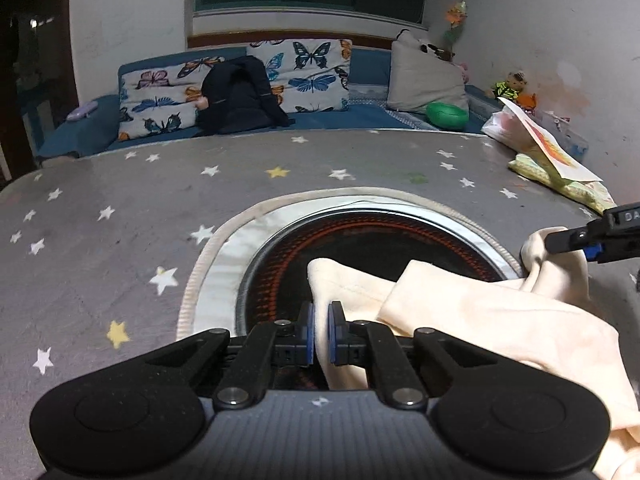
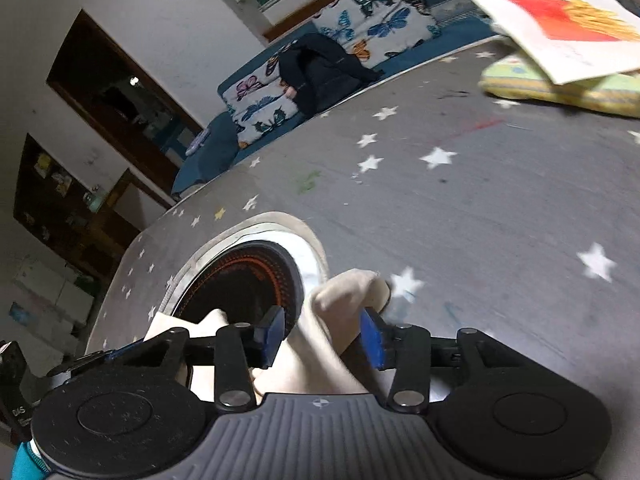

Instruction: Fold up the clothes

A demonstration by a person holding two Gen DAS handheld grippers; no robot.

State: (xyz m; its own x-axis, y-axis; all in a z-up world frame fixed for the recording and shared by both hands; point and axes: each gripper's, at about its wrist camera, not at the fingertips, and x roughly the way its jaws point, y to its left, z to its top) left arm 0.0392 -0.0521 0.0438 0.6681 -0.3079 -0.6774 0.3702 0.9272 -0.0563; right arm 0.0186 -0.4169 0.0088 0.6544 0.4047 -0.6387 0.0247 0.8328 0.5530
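A cream garment (image 1: pixel 472 316) lies crumpled over the near right part of a round table with a grey star-print cover (image 1: pixel 120 220). My left gripper (image 1: pixel 321 334) is shut on a fold of the garment above the dark round heater plate (image 1: pixel 360 240) in the table's middle. My right gripper (image 2: pixel 322 334) has its jaws apart, with a bunched part of the garment (image 2: pixel 348 292) lying between the blue pads. It also shows at the right edge of the left wrist view (image 1: pixel 592 240), against the cloth.
A folded yellow-green cloth (image 2: pixel 560 88) with a paper drawing (image 2: pixel 560 16) on top lies at the table's far right. Behind the table is a blue sofa (image 1: pixel 360 116) with butterfly cushions (image 1: pixel 308 76), a black jacket (image 1: pixel 240 96), a green ball (image 1: pixel 446 115).
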